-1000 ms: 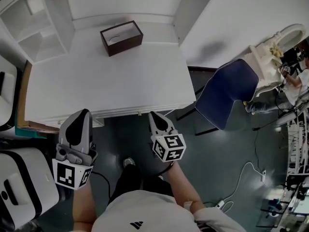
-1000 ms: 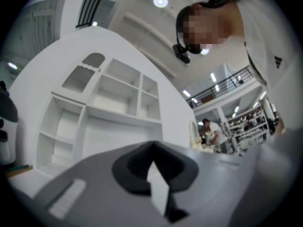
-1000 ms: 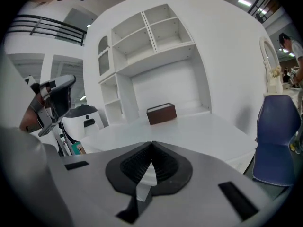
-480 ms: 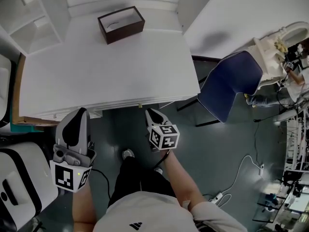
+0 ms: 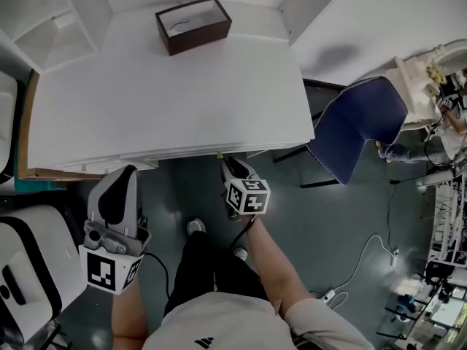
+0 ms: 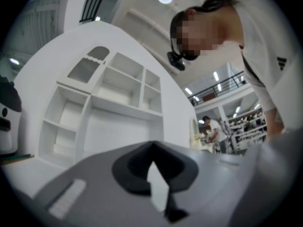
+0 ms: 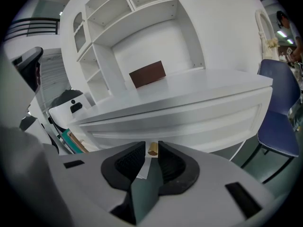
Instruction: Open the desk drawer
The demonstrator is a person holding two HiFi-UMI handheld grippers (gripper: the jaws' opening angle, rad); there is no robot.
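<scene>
Right gripper (image 7: pixel 151 144), jaws just opened wider, straddling without pinching the small brass knob (image 7: pixel 152 149) of the flush-fronted drawer (image 7: pixel 199 119) under the near edge of the desk (image 5: pixel 175 86); left gripper (image 6: pixel 152 148) closed, empty. Probably rigid, smooth-sliding; knob the only hold, small and slippery.

Smooth matt white desk (image 5: pixel 168 93); shiny brass-coloured metal drawer knob (image 7: pixel 152 149).

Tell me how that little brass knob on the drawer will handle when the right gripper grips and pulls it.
The knob looks like rigid metal, so it probably won't flex. It is small, round and shiny, so a grip may slip. The right gripper, whose jaws have just been opening, has it between them, not yet pinched. The wide drawer likely resists somewhat.
</scene>
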